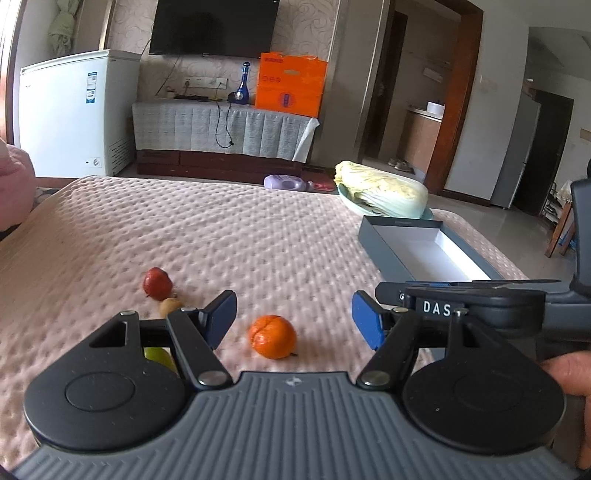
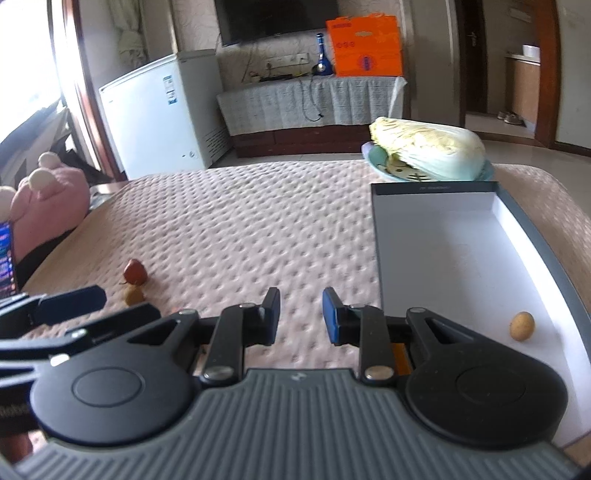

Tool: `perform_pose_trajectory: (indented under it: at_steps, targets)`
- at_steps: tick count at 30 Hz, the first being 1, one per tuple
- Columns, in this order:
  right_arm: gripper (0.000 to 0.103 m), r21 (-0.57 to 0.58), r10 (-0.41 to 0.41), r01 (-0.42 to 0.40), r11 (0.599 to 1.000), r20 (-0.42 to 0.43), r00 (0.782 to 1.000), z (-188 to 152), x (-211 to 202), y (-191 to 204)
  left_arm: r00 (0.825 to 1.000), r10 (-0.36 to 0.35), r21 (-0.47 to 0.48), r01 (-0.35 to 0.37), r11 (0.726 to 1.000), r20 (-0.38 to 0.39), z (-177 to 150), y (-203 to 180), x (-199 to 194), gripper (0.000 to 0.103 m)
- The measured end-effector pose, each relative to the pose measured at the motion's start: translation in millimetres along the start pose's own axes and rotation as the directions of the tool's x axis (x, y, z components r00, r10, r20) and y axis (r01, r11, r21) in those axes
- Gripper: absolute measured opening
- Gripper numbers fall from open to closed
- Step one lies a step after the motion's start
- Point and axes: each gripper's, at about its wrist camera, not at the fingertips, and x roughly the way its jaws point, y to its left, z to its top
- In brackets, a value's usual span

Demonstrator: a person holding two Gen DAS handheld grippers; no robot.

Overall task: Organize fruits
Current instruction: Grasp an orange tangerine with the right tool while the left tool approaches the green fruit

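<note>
Pink quilted bed (image 1: pixel 221 229) | we see left gripper (image 1: pixel 293 319) spread apart, creased round orange (image 1: pixel 272 336) between its fingers, untouched | right gripper (image 2: pixel 300 314) nearly together, holding nothing

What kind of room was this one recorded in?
Most likely a home bedroom or living room: a quilted pink bedspread serves as the work surface, a wall-mounted television and a white chest freezer behind.

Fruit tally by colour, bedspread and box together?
Red: 1, red fruit
Orange: 1, orange
Green: 1, green fruit
Yellow-brown: 2, one on the bedspread, one in the box
Total: 5
</note>
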Motion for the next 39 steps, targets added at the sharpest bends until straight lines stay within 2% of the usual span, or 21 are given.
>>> perform_pose_trajectory:
  at_steps: [16,18,20,25,29,33,36,39]
  targets:
    - [0.029,-0.059,0.034,-0.038,0.998,-0.07,0.997,-5,6,6,0.999,0.031,-0.02,-0.031,0.999,-0.02,1,3,1,0.074]
    - [0.035,-0.067,0.032,-0.037,0.997,-0.08,0.996,-5,7,7,0.999,0.032,-0.028,-0.033,0.999,-0.028,1,4,3,0.074]
    - [0.047,-0.074,0.025,-0.031,0.997,-0.079,0.997,-6,7,8,0.999,0.033,-0.034,-0.034,0.999,-0.029,2,4,4,0.074]
    - [0.047,-0.081,0.021,-0.028,0.996,-0.09,0.996,-7,10,10,0.996,0.09,-0.047,-0.09,0.995,-0.002,6,11,-1,0.074]
    - [0.047,-0.104,0.026,-0.036,0.994,-0.097,0.995,-8,11,16,0.98,0.195,-0.148,-0.189,0.971,0.028,15,39,-9,0.074]
    - [0.047,-0.142,0.009,-0.026,0.989,-0.117,0.993,-11,16,21,0.951,0.309,-0.244,-0.293,0.924,0.029,21,69,-18,0.074]
    - [0.047,-0.136,0.018,-0.035,0.99,-0.121,0.992,-11,18,22,0.934,0.356,-0.293,-0.331,0.897,0.036,24,89,-27,0.074]
    - [0.047,-0.135,0.049,-0.066,0.989,-0.122,0.991,-12,20,28,0.928,0.371,-0.305,-0.344,0.888,0.035,25,98,-32,0.074]
